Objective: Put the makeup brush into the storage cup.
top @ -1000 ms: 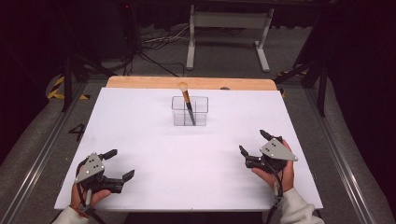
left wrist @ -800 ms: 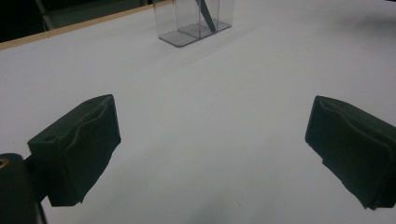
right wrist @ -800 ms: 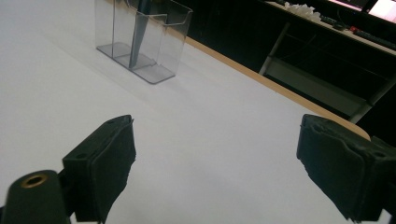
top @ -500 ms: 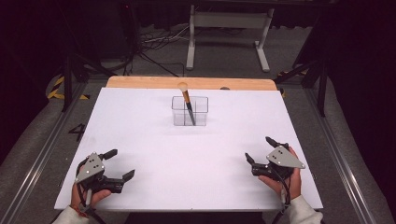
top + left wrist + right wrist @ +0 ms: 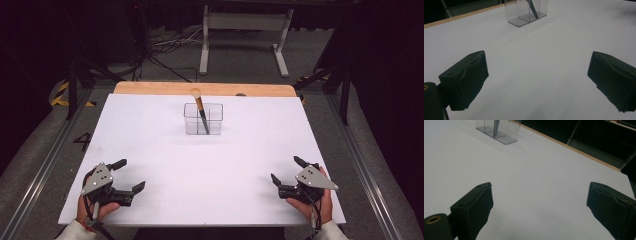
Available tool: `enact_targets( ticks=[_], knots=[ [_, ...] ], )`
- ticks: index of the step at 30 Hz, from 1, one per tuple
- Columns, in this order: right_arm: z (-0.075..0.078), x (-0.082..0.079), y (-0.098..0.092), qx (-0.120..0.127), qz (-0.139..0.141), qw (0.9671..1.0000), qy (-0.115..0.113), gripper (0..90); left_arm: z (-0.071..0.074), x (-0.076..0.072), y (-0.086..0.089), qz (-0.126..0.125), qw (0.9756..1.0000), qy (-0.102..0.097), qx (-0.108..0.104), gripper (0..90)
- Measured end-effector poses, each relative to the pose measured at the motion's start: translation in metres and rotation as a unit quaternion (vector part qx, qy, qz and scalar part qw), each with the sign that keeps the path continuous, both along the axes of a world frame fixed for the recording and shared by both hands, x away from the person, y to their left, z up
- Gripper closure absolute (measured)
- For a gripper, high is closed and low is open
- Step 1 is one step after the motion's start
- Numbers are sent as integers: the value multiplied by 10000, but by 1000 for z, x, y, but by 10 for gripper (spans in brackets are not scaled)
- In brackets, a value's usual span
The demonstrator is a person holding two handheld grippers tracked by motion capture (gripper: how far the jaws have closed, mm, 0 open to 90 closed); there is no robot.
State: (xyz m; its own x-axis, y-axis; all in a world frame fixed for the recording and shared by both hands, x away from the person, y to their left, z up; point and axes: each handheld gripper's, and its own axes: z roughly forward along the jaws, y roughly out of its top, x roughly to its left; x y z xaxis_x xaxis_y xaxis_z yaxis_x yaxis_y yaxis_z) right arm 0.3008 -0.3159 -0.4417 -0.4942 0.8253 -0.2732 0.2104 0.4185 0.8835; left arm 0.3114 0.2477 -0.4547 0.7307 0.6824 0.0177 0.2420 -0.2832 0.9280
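I read a dark "4" marked on the floor left of the white table; no other writing is legible to me. The makeup brush stands in the clear box near the table's far edge, its long axis leaning, pale bristle head up and toward the far left, dark handle down inside the box. My left gripper rests well short of the box, jaws spread wide on nothing. My right gripper, also well apart from the box, has just been opening its jaws, nothing between them.
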Motion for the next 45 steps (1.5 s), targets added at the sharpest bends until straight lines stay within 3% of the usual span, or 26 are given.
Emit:
enact_targets(
  ticks=[5,24,38,45],
  knots=[
    [-5,-1,-5,125,-87,9998,88,69,0,1,-4,-73,10000,-27,44,38],
    [2,-10,-9,425,-210,9987,-167,78,1,2,-8,-114,9998,-41,136,37],
    [3,-9,-12,521,-196,9983,-196,82,0,6,-9,-149,9996,-41,227,37],
    [1,-5,-8,411,-218,9988,-153,100,0,4,-6,-108,9997,-26,202,40]
  ],
)
